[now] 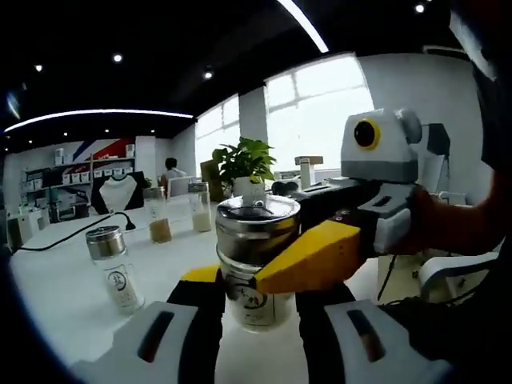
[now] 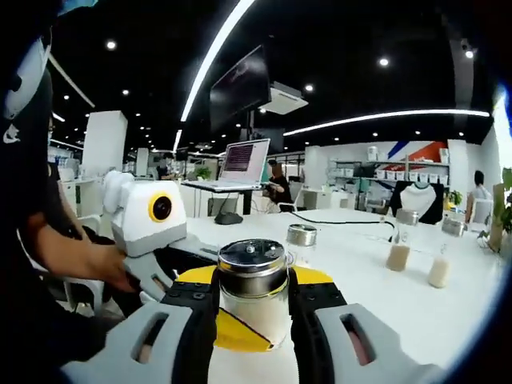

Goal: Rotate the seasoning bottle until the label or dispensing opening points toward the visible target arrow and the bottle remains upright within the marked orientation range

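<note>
A white table in a bright office carries the upright bottle near centre; the left gripper pinches its glass body, the right gripper likewise from the opposite side, level and low; no arrow shows; uneven twisting could tip it, or the glass could slip.

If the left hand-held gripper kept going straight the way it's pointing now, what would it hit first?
The left hand-held gripper would meet the seasoning bottle first. The bottle already stands between its jaws, with the right hand-held gripper's yellow jaw closed on it. Whether the left jaws already touch it is unclear.
</note>
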